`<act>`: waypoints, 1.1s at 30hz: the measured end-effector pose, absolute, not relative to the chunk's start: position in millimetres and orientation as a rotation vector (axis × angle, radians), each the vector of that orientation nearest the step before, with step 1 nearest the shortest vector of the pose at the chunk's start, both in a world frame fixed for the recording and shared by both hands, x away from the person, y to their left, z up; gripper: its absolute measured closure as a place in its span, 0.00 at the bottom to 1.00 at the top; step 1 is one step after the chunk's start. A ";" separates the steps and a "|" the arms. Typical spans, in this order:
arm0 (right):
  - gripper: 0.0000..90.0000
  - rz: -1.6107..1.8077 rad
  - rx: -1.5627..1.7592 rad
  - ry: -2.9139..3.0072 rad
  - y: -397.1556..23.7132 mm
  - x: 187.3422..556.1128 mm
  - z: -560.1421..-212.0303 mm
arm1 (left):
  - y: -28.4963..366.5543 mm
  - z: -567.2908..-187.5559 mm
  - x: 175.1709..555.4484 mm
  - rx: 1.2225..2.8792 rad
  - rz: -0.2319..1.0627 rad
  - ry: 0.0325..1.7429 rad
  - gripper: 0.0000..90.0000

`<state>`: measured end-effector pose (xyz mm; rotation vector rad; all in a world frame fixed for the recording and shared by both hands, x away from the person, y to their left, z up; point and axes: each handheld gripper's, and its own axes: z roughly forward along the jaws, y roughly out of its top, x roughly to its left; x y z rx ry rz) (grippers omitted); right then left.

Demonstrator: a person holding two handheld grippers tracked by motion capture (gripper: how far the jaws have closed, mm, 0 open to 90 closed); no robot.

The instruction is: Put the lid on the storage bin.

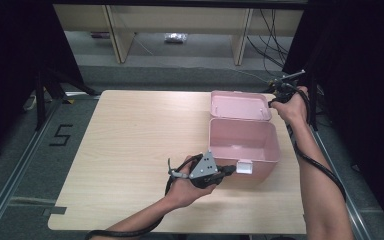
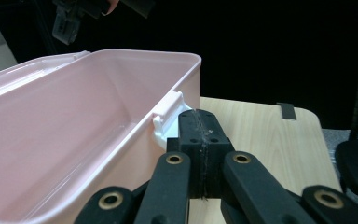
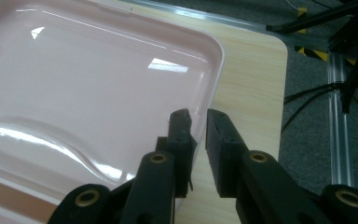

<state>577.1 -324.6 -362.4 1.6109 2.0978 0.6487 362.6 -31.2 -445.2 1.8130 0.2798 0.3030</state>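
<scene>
A pink plastic box [image 1: 243, 145] stands open on the wooden table, its lid [image 1: 240, 105] folded back flat behind it. My left gripper [image 1: 232, 169] is shut with nothing in it, its tips right at the white latch [image 1: 244, 167] on the box's front wall. In the left gripper view the closed jaws [image 2: 199, 114] sit just beside that latch [image 2: 168, 116] and the box [image 2: 74, 121]. My right gripper [image 1: 272, 102] is at the lid's right end. In the right gripper view its jaws [image 3: 199, 114] straddle the rim of the lid [image 3: 98, 79] and close on it.
The table [image 1: 130, 150] has bare wood left of the box. Its right edge runs close past the box and lid. Black cables and stands lie on the floor [image 3: 335, 116] to the right. Wooden furniture legs stand beyond the far edge.
</scene>
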 end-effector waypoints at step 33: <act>0.86 0.659 1.772 2.021 -324.4 598.5 -380.4 | -66.3 -465.5 376.1 1.846 0.350 0.257 1.00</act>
